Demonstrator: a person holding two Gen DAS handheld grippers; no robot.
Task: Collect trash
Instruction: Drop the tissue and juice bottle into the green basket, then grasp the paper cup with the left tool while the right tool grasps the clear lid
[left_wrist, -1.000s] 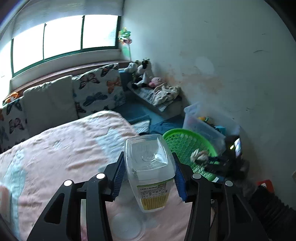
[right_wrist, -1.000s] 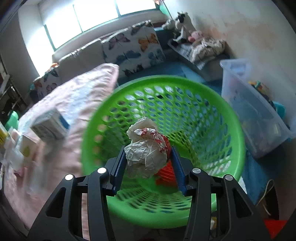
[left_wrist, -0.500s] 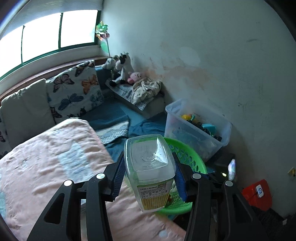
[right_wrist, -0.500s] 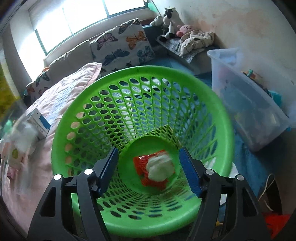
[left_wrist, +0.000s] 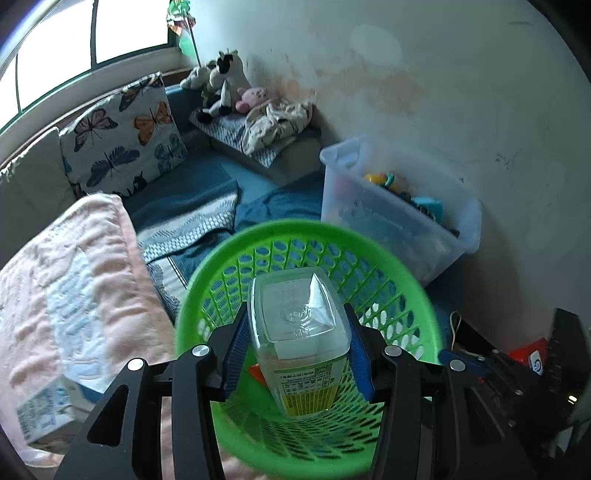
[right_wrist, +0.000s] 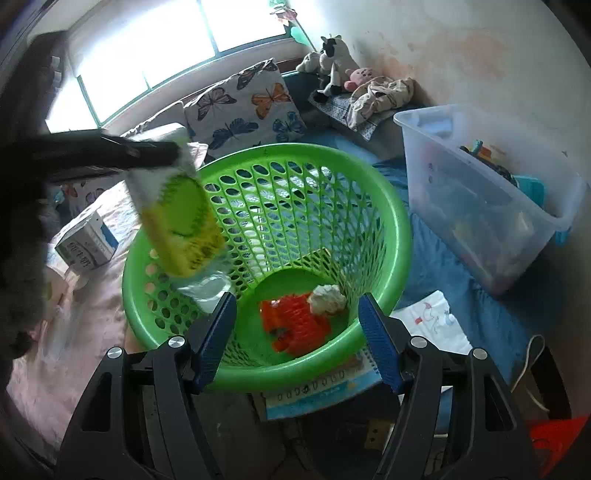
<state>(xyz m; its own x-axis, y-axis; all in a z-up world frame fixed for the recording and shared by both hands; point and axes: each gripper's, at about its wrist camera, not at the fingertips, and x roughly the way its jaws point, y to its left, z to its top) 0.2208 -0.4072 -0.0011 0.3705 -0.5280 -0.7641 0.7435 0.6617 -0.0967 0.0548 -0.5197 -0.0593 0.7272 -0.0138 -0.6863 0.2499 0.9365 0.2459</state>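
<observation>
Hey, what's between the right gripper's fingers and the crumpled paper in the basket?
Nothing but air and the green basket's near rim; the open right gripper is empty, and the paper lies on the basket floor, in the right wrist view.

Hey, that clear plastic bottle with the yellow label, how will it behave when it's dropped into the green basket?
The bottle looks empty, so probably light and likely to bounce. Its squarish sides should stop it rolling far. The thin clear wall may dent, and the smooth plastic could slip.

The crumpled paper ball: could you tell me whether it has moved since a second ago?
Yes. The crumpled paper ball has dropped from the right gripper to the green basket floor, beside the orange wrapper.
</observation>
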